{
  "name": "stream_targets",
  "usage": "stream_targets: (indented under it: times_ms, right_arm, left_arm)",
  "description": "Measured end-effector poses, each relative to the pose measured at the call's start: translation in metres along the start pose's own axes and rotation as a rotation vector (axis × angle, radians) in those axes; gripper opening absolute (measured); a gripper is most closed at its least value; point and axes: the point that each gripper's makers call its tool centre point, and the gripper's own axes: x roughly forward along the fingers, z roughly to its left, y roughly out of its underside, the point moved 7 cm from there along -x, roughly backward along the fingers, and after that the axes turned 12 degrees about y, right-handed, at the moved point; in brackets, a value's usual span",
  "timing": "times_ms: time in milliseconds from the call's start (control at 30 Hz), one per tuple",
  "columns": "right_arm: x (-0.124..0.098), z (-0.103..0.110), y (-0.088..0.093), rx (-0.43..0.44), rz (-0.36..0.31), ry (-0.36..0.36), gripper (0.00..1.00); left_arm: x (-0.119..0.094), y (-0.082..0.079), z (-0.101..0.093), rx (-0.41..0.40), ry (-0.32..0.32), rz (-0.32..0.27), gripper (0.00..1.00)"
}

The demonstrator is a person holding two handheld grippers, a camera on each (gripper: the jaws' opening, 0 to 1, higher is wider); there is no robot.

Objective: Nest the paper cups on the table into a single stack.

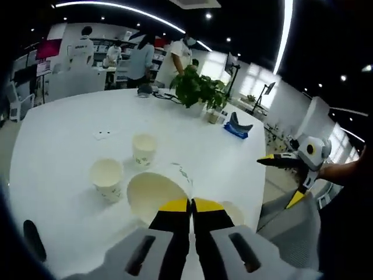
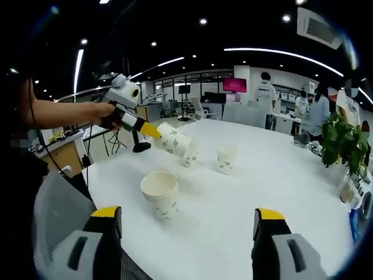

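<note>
Right up close in the left gripper view, the left gripper (image 1: 190, 205) is clamped on the rim of a held cup (image 1: 152, 192), tipped so its mouth faces the camera. Paper this thin is light and crushes easily, so a gentle pinch on the stiffer rolled rim looks like the safe hold. From the right gripper view, the right gripper (image 2: 188, 222) hangs with jaws spread wide, carrying nothing. Just ahead of it on the table (image 2: 280, 192) sits a stack (image 2: 160, 193) of nested cups, upright. Beyond, the held cup hovers tilted above the table, mouth away from the stack. Further back, a lone cup (image 2: 226, 158) stands apart. Far end, a plant (image 2: 341, 143) and people.
</note>
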Motion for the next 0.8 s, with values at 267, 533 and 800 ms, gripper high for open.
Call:
stream_targets:
  times_ms: [267,533,800]
  right_arm:
    - [0.002,0.003,-0.005,-0.012,-0.006,-0.012,0.96]
    - [0.004,0.005,-0.005,-0.025,-0.004,-0.023,0.96]
    - [0.005,0.007,-0.006,-0.032,-0.002,-0.029,0.96]
  left_arm:
    - [-0.013,-0.012,-0.033,0.026,0.02,0.018,0.0]
    - [-0.022,-0.019,-0.058,0.083,0.032,0.054,0.0]
    - [-0.022,-0.012,-0.07,0.171,0.027,0.129,0.0]
